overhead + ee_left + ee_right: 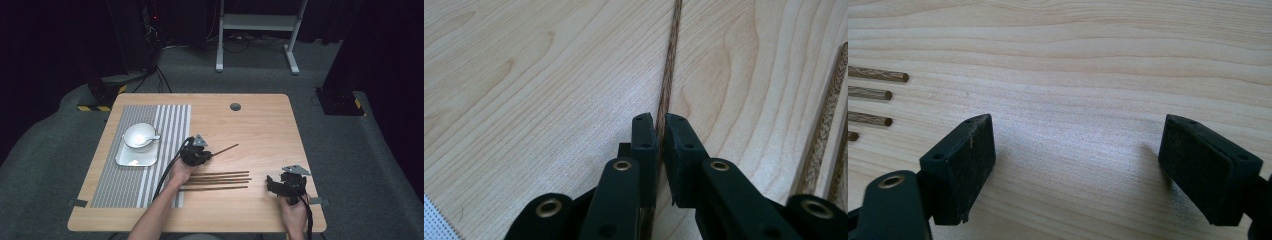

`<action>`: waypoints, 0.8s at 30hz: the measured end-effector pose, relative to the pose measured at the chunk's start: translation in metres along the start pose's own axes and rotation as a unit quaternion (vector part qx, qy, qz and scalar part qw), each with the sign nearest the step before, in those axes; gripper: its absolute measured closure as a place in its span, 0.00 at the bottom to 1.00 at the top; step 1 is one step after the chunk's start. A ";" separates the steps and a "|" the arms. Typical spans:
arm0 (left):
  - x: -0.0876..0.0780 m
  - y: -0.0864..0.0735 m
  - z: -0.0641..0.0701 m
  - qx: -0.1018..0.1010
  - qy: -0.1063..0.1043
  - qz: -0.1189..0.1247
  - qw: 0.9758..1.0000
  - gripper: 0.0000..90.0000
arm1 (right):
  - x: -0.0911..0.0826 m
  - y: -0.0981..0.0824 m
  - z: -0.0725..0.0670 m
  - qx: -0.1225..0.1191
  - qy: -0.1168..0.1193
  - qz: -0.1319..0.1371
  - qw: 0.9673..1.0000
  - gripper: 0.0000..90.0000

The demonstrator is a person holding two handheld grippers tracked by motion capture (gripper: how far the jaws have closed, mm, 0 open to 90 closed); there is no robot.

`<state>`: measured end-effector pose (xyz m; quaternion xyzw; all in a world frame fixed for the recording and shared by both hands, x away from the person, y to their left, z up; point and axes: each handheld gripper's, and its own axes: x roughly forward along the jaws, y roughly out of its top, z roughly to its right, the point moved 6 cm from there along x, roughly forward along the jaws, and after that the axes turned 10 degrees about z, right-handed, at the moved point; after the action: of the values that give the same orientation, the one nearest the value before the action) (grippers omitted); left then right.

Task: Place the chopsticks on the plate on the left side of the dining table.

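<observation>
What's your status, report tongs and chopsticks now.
Left tongs shut on thin dark wooden chopstick. Right tongs open over bare wooden table. Remaining chopsticks lying flat. Nothing obstructing.

Pale matt wood-grain table (1098, 45), dark wooden chopsticks (220, 180)

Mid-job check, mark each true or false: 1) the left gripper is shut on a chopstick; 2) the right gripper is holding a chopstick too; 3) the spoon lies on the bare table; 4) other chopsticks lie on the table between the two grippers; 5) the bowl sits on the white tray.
1) True. The left gripper is shut on a chopstick.
2) False. The right gripper is open over bare wood, holding nothing.
3) False. The spoon rests in the bowl.
4) True. The loose chopsticks lie on the table between them.
5) True. The bowl sits on the white tray, on the striped placemat.
</observation>
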<state>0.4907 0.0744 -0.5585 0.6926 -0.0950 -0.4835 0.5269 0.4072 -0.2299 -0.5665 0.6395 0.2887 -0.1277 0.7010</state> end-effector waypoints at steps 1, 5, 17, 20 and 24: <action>0.000 0.000 0.000 0.000 0.000 0.001 1.000 0.92 | 0.000 0.000 0.000 0.000 0.000 0.000 1.000 0.17; 0.000 0.000 0.000 0.014 -0.003 -0.002 1.000 0.93 | 0.000 0.000 0.000 0.000 0.000 0.000 1.000 0.17; 0.000 0.001 -0.001 0.029 -0.004 -0.003 1.000 0.94 | 0.000 0.000 -0.001 -0.004 0.006 0.001 1.000 0.17; 0.000 0.001 -0.002 0.028 -0.002 -0.004 1.000 0.94 | 0.000 0.000 -0.001 -0.004 0.006 0.001 1.000 0.17; -0.001 0.001 -0.003 0.028 -0.003 -0.004 1.000 0.94 | 0.000 0.000 -0.001 -0.004 0.006 0.001 1.000 0.17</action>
<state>0.4929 0.0764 -0.5578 0.7062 -0.1072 -0.4846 0.5050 0.4070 -0.2286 -0.5665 0.6374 0.2926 -0.1224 0.7022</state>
